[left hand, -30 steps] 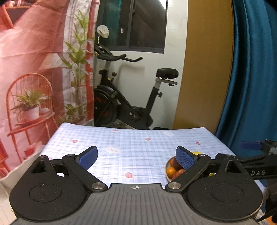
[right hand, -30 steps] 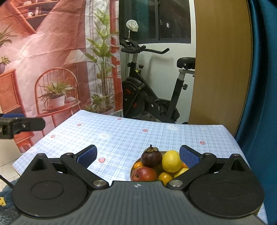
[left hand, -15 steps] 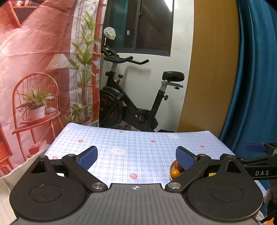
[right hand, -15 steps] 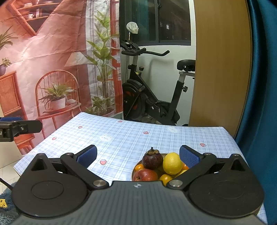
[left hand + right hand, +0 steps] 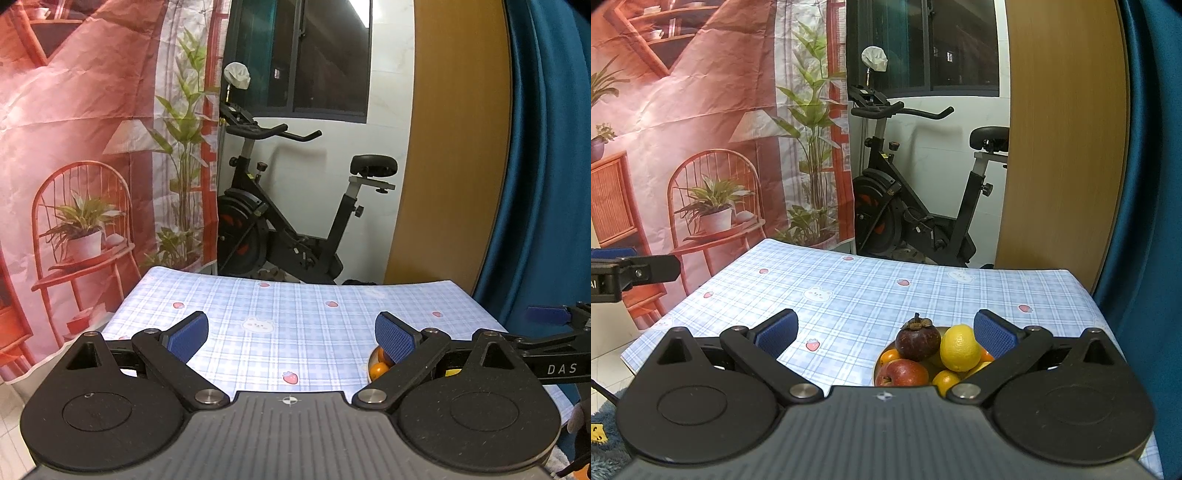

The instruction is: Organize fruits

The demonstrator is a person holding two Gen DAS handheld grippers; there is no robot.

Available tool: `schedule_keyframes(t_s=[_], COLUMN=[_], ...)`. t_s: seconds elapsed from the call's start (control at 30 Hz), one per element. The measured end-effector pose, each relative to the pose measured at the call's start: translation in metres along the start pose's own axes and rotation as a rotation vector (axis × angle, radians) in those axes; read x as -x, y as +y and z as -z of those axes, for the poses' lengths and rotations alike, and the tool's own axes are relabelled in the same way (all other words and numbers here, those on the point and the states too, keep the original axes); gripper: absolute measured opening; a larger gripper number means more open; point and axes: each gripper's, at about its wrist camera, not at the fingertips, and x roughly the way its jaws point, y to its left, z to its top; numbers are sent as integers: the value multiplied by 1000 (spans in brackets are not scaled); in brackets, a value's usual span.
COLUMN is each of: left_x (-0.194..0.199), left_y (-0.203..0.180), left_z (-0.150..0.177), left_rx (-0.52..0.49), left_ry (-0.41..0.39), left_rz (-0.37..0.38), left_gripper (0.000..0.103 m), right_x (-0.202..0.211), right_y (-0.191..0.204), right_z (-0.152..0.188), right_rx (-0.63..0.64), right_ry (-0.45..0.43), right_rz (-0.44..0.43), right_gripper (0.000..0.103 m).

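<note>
Right wrist view, right claw (image 5: 884, 326) spread wide and empty above bowl (image 5: 882, 360) of fruits near desk (image 5: 871, 291) front edge, mangosteen (image 5: 918, 340), lemon (image 5: 960, 347), apple (image 5: 902, 373), oranges (image 5: 945, 380), left claw (image 5: 291, 336) likewise spread, empty.

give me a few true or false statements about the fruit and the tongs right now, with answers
1. The mangosteen sits in the bowl with other fruit. True.
2. The right tongs are shut on the lemon. False: they are open and hold nothing; the lemon lies in the bowl.
3. A red apple lies in the bowl in front of the mangosteen. True.
4. The left tongs hold an orange. False: they are open and empty over the checked tablecloth.
5. Fruit is scattered across the tablecloth. False: all visible fruit is in the bowl.
</note>
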Motion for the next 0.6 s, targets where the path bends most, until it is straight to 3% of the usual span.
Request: schedule_keyframes(t_s=[0.6], left_x=[2], left_y=[0], left_z=[-1], left_rx=[-6], left_ry=[-7], left_rz=[-6], left_gripper=[99], right_x=[-1], right_y=[2], right_z=[-1], right_rx=[2], right_ry=[1], right_rz=[2], right_gripper=[103])
